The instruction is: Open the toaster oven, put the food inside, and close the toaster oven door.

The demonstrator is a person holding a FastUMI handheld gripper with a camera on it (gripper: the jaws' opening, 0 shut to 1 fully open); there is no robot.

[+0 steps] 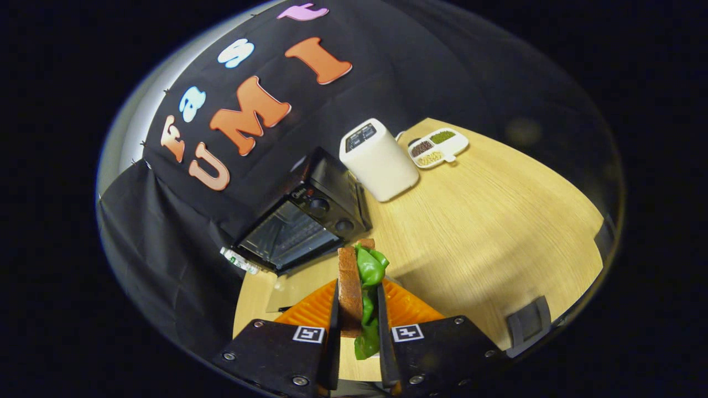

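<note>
Gripper [358,309] clenched on the food, a sandwich [357,287] of brown bread and green lettuce held on edge, with one finger pressing each of its flat sides; the leaf hangs down between the fingers and curls out past the top of the bread. The sandwich is carried in the air above the table [487,221], not resting on it. Just ahead of the fingers, at the table's near-left edge against the cloth wall, stands the black oven [301,221]. Its door [290,287] appears to be dropped open and to lie flat toward the gripper, with wire racks visible in the cavity, though the glare makes the door's outline uncertain. Beyond the oven, nearer the far edge, stands a white toaster [379,160], and beside it at the far corner a white tray [438,146] with three compartments of dry goods. Judged progress: opening seems done and the food is grasped and lined up with the oven mouth. Remaining steps: carrying the sandwich in onto the rack, letting go of it, withdrawing, and closing the door.
</note>
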